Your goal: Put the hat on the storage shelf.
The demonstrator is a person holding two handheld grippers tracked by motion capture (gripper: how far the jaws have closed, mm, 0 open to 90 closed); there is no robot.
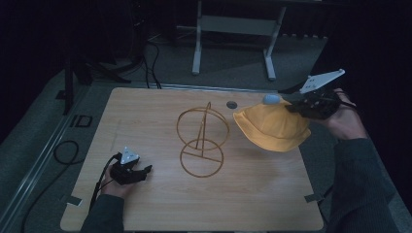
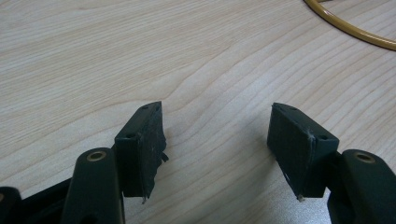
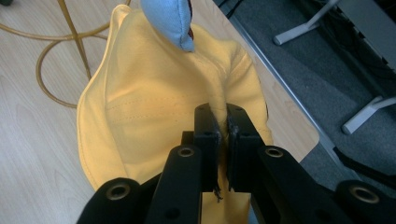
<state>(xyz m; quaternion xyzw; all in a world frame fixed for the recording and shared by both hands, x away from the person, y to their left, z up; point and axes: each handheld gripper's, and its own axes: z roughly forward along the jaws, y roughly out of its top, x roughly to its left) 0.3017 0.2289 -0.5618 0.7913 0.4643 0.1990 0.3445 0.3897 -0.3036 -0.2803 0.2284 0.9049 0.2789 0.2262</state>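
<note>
A yellow bucket hat (image 1: 272, 127) with a pale blue patch (image 1: 271, 99) on top hangs above the table's right side. My right gripper (image 1: 295, 108) is shut on a pinched fold of the hat's crown (image 3: 219, 109), and the brim droops below. A brass wire stand (image 1: 201, 141) made of two rings and a slanted rod sits mid-table, just left of the hat. My left gripper (image 1: 145, 170) rests low at the front left, open, with bare wood between its pads (image 2: 144, 149). An arc of the stand's ring (image 2: 350, 28) crosses the top right of the left gripper view.
The wooden table (image 1: 145, 208) has a round cable hole (image 1: 231, 104) near its far edge. Its right edge lies under the hat, with grey floor (image 3: 327, 70) beyond. A white desk frame (image 1: 233, 34) stands behind the table. Cables (image 1: 63, 150) lie on the floor at left.
</note>
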